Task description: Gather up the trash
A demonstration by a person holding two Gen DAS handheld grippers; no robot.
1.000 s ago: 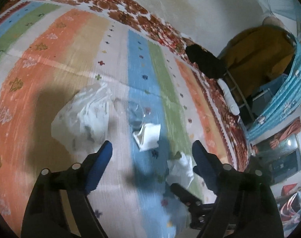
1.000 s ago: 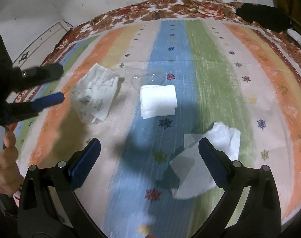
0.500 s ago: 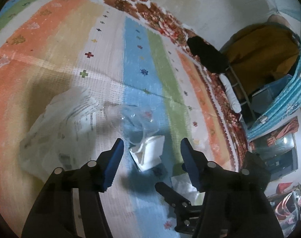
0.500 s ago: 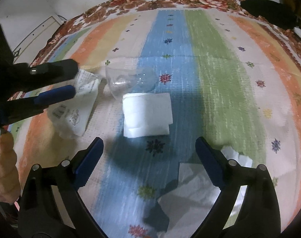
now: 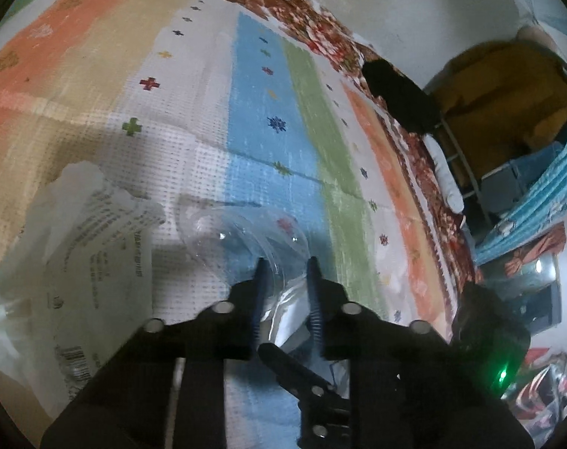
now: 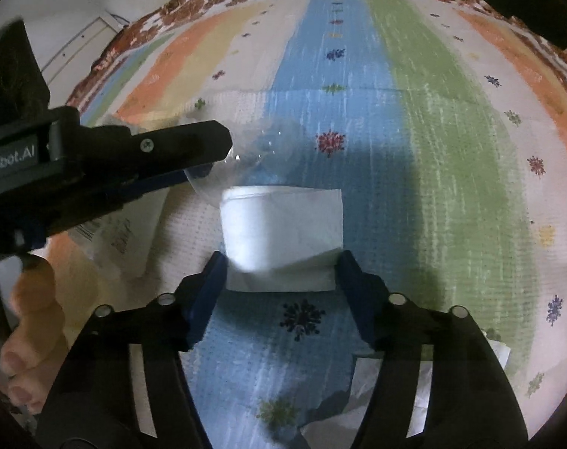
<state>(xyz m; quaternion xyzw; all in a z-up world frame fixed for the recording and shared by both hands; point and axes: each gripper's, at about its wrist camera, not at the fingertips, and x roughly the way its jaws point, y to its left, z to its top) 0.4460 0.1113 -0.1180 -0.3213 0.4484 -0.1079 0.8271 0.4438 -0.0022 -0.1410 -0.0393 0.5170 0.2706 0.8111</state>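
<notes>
1. A clear plastic cup [image 5: 242, 235] is lying on its side on a striped, flower-bordered bedspread [image 5: 96, 75]. The left tongs [image 5: 285, 262] have just been closing from wide apart a second ago and are now standing narrow, pinching the cup's near rim. The plastic is so transparent that how firmly the pads are biting is hard to judge.

2. A folded white tissue [image 6: 281, 241] is lying flat on the blue stripe just beside the cup. The right tongs [image 6: 281, 262] have also just been closing. Their blue pads are now bracketing the tissue's two near edges at medium width, touching or almost touching it, with the paper not yet squeezed or lifted.

3. A printed thin plastic bag [image 5: 77, 254] is lying crumpled just left of the cup, untouched. A second crumpled tissue [image 6: 377, 393] is sitting at the near edge, beneath the right tongs' frame.

4. Compared with a second ago, both tools are sitting lower and closer over the litter, each lined up on its own piece.

5. Judgement: the collecting is at its first double pickup. The cup looks nearly secured. The tissue probably needs more closing before it can be raised. The bag and the second tissue are still waiting.

6. A person's hand [image 6: 33, 321] is holding the left tool.
</notes>
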